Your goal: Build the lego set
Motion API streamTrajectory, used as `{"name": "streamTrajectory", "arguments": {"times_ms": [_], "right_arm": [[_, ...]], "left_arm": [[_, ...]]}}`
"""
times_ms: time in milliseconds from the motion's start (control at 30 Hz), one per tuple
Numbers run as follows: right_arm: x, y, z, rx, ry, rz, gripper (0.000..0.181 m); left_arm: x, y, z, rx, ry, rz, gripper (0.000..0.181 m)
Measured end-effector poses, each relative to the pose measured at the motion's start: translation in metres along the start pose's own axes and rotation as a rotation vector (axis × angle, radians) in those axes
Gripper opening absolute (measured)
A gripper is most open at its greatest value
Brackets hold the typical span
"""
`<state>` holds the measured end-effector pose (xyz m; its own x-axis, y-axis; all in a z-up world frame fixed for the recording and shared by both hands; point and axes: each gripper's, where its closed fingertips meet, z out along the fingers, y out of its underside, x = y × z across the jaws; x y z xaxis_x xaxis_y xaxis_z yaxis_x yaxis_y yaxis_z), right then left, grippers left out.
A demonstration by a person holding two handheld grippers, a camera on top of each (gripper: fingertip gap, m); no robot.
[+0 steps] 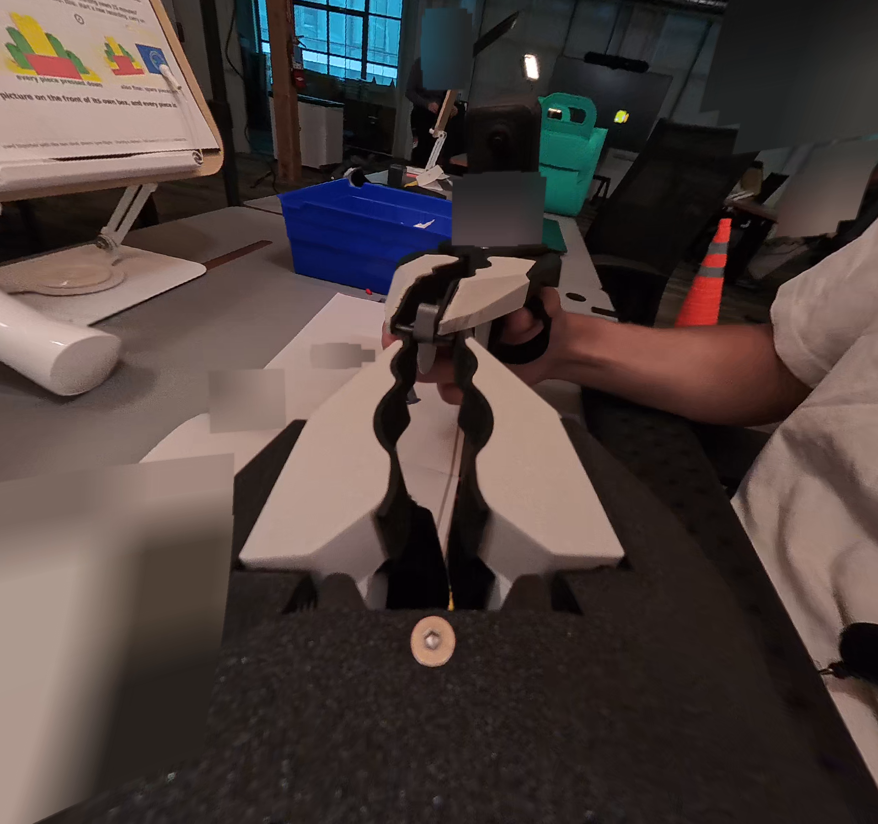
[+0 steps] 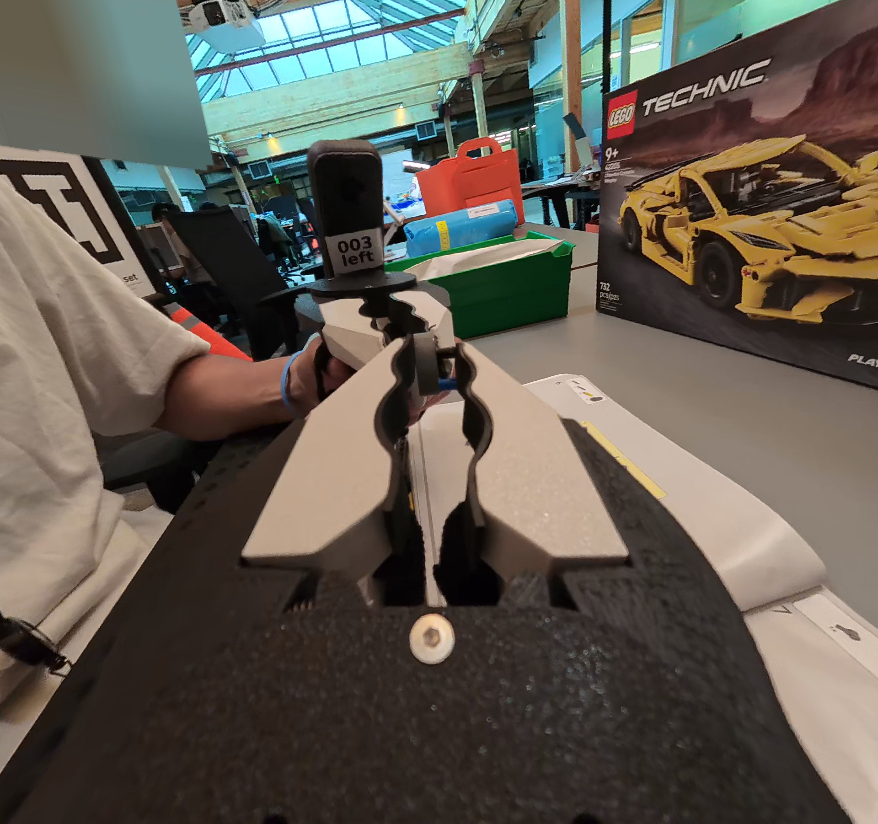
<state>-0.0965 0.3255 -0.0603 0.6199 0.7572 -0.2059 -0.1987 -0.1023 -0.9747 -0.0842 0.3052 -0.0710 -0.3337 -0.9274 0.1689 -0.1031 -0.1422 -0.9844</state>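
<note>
My two grippers face each other, tip to tip, above an open instruction booklet (image 1: 332,326). A small flat grey lego piece (image 1: 426,333) hangs between the tips, with a black pin across its top and a blue pin (image 1: 413,399) near its lower end. My left gripper (image 1: 430,350) has its jaws narrowed around the piece. My right gripper (image 2: 430,354) is closed on the same grey piece (image 2: 426,364), and the blue pin (image 2: 445,383) sticks out sideways. Each gripper shows in the other's view, the right (image 1: 427,312) and the left (image 2: 387,321).
A blue bin (image 1: 361,231) stands behind the booklet. A tilted stand with a printed sheet (image 1: 95,65) and a white cylinder (image 1: 57,350) are at the left. A lego box picturing a yellow car (image 2: 736,231) and a green bin (image 2: 499,288) stand beyond the right gripper. The person's forearms reach in from the sides. Left and right tips are no more than a few centimetres apart.
</note>
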Motion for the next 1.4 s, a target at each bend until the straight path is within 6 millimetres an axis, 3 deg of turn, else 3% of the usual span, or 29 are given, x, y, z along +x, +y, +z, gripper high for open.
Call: {"name": "streamTrajectory", "arguments": {"times_ms": [367, 600, 767, 833, 1033, 1200, 1300, 1400], "right_arm": [[-0.008, 0.002, -0.002, -0.035, -0.022, -0.045, 0.016], [-0.001, -0.001, -0.001, 0.015, -0.023, 0.018, 0.016], [0.013, 0.015, -0.001, -0.094, 0.071, -0.046, 0.016], [0.021, 0.017, -0.002, -0.100, 0.117, -0.054, 0.017], [0.024, 0.020, -0.005, -0.116, 0.087, -0.012, 0.016], [0.004, -0.018, -0.016, 0.131, -0.186, 0.304, 0.015], [-0.003, -0.020, -0.018, 0.130, -0.364, 0.571, 0.015], [-0.009, -0.012, -0.016, 0.090, -0.453, 0.689, 0.015]], "left_arm": [[0.006, 0.000, 0.000, 0.003, 0.023, 0.036, 0.014], [-0.001, 0.001, 0.001, -0.022, -0.081, 0.129, 0.013], [-0.017, 0.019, 0.003, -0.141, -0.213, 0.243, 0.010], [-0.022, 0.022, 0.003, -0.155, -0.233, 0.239, 0.002], [-0.022, 0.023, 0.004, -0.140, -0.215, 0.205, 0.002], [-0.024, 0.014, 0.001, -0.106, -0.215, 0.194, 0.020], [-0.021, 0.003, -0.001, -0.072, -0.280, 0.384, 0.036], [-0.010, 0.003, 0.000, -0.096, -0.297, 0.571, 0.040]]}}
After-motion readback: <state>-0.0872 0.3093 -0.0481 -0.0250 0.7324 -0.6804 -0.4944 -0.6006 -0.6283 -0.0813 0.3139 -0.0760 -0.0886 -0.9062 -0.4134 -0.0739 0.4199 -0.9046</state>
